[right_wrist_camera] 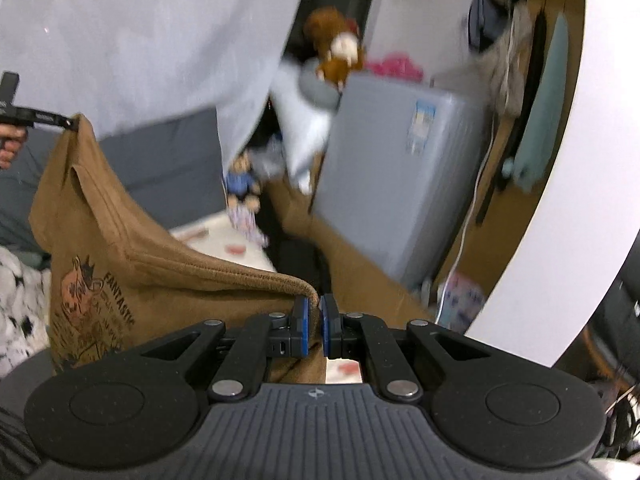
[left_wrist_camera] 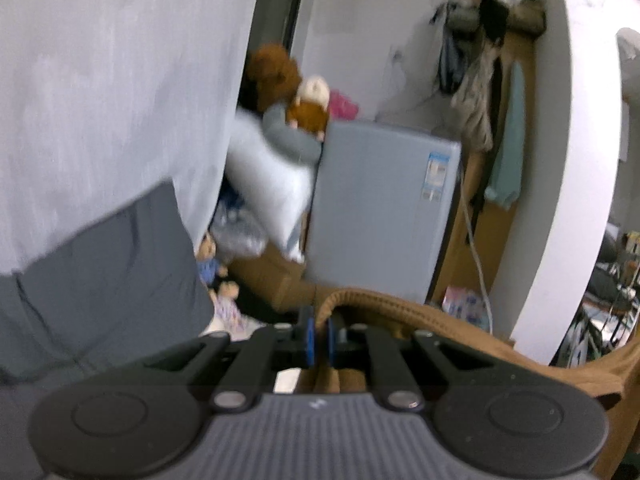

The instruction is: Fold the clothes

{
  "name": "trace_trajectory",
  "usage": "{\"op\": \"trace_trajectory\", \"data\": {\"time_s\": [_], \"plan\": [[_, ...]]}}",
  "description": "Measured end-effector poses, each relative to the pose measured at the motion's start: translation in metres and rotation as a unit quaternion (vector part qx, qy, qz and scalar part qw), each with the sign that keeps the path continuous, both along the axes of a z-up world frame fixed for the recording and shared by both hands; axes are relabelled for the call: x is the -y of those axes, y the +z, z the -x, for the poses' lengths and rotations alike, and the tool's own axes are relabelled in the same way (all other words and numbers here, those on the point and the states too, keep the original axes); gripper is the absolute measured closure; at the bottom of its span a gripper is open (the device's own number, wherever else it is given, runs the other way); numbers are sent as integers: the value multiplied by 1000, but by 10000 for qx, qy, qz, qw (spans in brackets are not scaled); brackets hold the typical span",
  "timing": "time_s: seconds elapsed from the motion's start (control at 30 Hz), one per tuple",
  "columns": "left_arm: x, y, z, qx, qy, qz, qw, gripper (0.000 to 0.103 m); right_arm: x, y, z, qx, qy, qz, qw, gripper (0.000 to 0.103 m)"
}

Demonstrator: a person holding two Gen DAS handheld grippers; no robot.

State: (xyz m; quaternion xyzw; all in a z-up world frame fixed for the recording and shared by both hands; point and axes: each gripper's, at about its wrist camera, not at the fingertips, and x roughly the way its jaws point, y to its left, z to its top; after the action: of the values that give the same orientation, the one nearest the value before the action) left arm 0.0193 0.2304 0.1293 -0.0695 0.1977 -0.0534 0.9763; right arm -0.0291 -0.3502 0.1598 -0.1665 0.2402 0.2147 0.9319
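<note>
A brown T-shirt [right_wrist_camera: 132, 256] with an orange cartoon print and the word FANTASTIC hangs stretched in the air between the two grippers. My right gripper [right_wrist_camera: 314, 312] is shut on one corner of its ribbed edge. Seen from the right wrist view, my left gripper [right_wrist_camera: 66, 122] pinches the other top corner at far left, with a hand [right_wrist_camera: 10, 146] behind it. In the left wrist view my left gripper [left_wrist_camera: 318, 330] is shut on the brown T-shirt [left_wrist_camera: 460, 332], whose edge runs off to the right. Both views are motion-blurred.
A grey sofa back [left_wrist_camera: 100, 264] and pale curtain [left_wrist_camera: 100, 80] fill the left. Behind stand a small grey fridge [left_wrist_camera: 384, 208], a white pillow [left_wrist_camera: 272, 184], plush toys [left_wrist_camera: 304, 108] and cardboard boxes [right_wrist_camera: 352, 264]. A white wall edge [left_wrist_camera: 552, 160] and hanging clothes [left_wrist_camera: 480, 92] are right.
</note>
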Motion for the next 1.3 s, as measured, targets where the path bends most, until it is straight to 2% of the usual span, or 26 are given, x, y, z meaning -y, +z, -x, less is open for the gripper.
{"op": "trace_trajectory", "data": {"time_s": [0.23,0.33,0.43,0.53,0.63,0.93,1.3], "plan": [[0,-66,-61,-768,-7,-25,9970,96,-20,-76,-66,-769,-99,424,9961,96],[2,-91,-88,-1043,17,-41,9945,96,-25,-97,-85,-975,-161,395,9943,96],[4,-115,-115,-1290,21,-92,9916,96,-35,-137,-118,-1203,-265,570,9907,96],[2,-144,-148,-1559,-4,-163,9876,96,-42,-159,-141,-1301,-312,676,9887,96],[2,-170,-180,-1768,-21,-211,9840,96,-51,-193,-177,-1446,-392,822,9853,96],[3,-240,-266,-2234,46,-252,9744,96,-58,-257,-253,-1702,-624,985,9785,96],[6,-294,-354,-2503,329,-512,9663,96,-61,-338,-341,-1815,-903,1034,9738,96]]}}
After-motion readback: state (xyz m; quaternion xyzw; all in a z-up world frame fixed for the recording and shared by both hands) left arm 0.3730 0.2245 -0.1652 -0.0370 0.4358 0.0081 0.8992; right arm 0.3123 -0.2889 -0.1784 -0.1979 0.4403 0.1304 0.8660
